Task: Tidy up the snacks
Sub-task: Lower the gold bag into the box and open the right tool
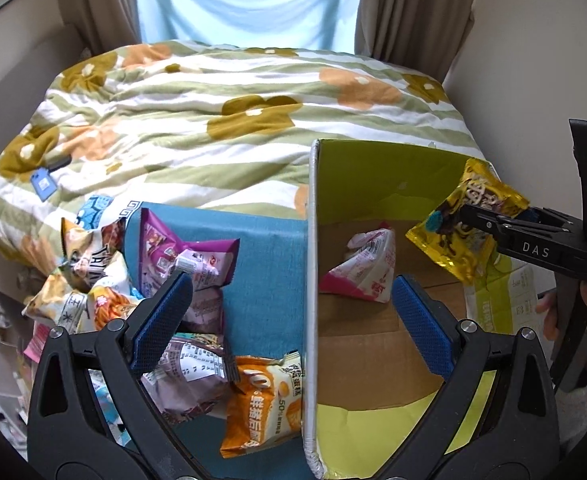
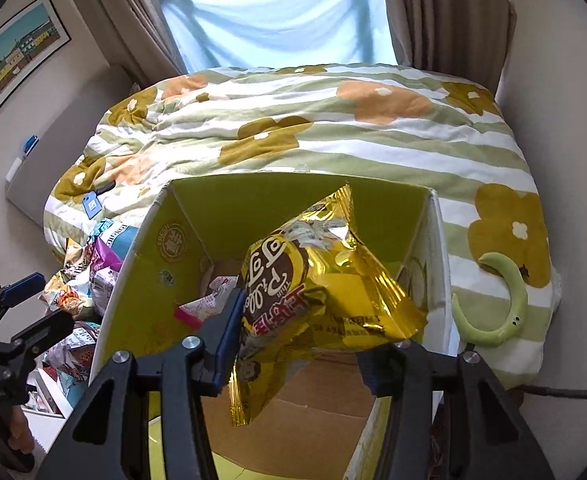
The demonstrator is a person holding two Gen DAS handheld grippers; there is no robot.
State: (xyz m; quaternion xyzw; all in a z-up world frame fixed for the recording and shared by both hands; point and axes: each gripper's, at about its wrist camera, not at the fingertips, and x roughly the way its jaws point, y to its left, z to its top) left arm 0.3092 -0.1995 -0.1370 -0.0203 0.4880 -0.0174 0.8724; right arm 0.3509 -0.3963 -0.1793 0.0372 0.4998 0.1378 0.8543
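Note:
A yellow-green cardboard box (image 1: 373, 176) stands open on the bed; it also shows in the right wrist view (image 2: 277, 204). A pink and white snack packet (image 1: 365, 264) lies on its floor. My right gripper (image 2: 293, 320) is shut on a gold foil snack bag (image 2: 325, 280) and holds it above the open box; from the left wrist view that bag (image 1: 465, 220) hangs over the box's right side. My left gripper (image 1: 289, 308) is open and empty, straddling the box's left wall. A pile of snack packets (image 1: 181, 264) lies on a blue surface (image 1: 269, 248) left of the box.
A floral duvet (image 1: 221, 120) covers the bed behind the box. A green crescent-shaped object (image 2: 505, 304) lies on the bed right of the box. A blue card (image 1: 43, 184) lies on the duvet at the left. Curtains and a window stand behind the bed.

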